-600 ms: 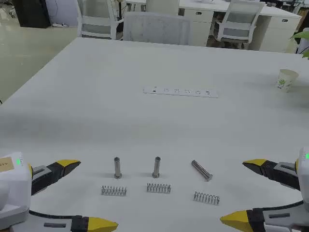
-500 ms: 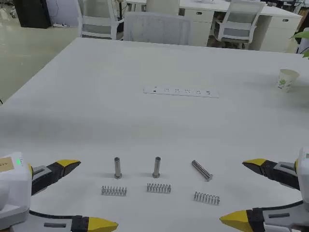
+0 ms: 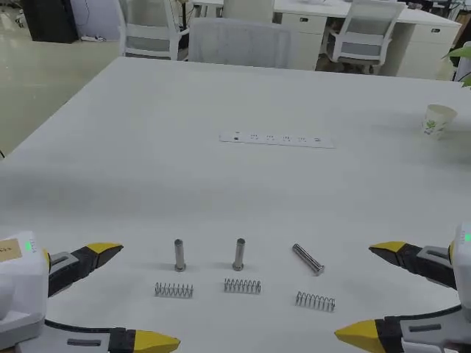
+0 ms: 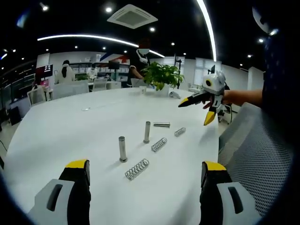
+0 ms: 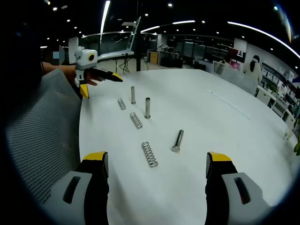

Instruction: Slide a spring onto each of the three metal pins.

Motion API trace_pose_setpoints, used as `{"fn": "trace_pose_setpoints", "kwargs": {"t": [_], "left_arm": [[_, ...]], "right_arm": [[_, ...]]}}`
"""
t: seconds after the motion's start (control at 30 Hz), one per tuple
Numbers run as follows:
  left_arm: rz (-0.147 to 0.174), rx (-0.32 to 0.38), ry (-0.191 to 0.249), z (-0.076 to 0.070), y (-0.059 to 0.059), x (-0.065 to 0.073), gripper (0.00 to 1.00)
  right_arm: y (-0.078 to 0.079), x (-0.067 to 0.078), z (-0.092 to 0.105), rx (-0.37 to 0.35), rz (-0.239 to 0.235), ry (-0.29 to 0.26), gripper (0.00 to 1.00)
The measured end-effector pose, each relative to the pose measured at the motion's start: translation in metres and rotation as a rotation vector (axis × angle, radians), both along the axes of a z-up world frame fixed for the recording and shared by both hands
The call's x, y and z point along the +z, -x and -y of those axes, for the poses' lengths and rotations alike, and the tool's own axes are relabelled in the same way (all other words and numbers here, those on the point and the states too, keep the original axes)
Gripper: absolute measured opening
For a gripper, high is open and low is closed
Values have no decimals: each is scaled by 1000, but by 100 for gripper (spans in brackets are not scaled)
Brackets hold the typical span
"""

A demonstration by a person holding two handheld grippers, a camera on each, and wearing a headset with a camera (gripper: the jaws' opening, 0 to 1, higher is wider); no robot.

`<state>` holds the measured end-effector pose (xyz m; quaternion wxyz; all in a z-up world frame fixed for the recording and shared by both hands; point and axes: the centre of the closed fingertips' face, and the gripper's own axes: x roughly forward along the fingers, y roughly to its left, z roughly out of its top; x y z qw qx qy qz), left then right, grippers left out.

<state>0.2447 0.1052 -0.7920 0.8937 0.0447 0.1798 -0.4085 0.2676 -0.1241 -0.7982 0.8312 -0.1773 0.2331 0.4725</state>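
**Three pins bare, three springs loose, both grippers empty**

Reference: the middle short polished steel pin [image 3: 239,254], which stands upright on its flanged head on the white table [image 3: 221,95].

- A matching upright steel pin [image 3: 179,255] stands to its left. A third steel pin [image 3: 307,259] lies on its side to its right, flange towards the person.
- Three small bare-wire coil springs lie flat, one on the person's side of each pin: the middle spring [image 3: 242,286] just beside the reference pin's base, the left spring [image 3: 174,290] to the left, the right spring [image 3: 315,301] to the right. None touches a pin or is threaded on one.
- The left gripper [image 3: 150,296] hangs well left of the reference pin and the right gripper [image 3: 353,293] well right. The yellow-tipped jaws of each are spread wide, with nothing between them.

Handling assessment: the springs look light, thin and liable to roll. Each will probably flatten or shoot out if squeezed hard, so a gentle hold across the coils near one end should leave the bore free for the pin. The pins are rigid and smooth and probably tip easily. The fallen one likely needs gripping mid-shaft.
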Motion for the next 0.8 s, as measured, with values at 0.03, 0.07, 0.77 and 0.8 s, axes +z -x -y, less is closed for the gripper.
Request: {"fn": "trace_pose_setpoints", "kwargs": {"t": [0.03, 0.07, 0.77, 0.8], "left_arm": [[0, -1, 0, 0, 0, 0, 96], [1, -1, 0, 0, 0, 0, 96], [-5, -14, -5, 1, 0, 0, 96], [-4, -15, -5, 1, 0, 0, 96]], "right_arm": [[0, 0, 0, 0, 1, 0, 86], [0, 1, 0, -1, 1, -1, 86], [1, 0, 1, -2, -2, 6, 86], [1, 0, 1, -2, -2, 7, 86]]}}
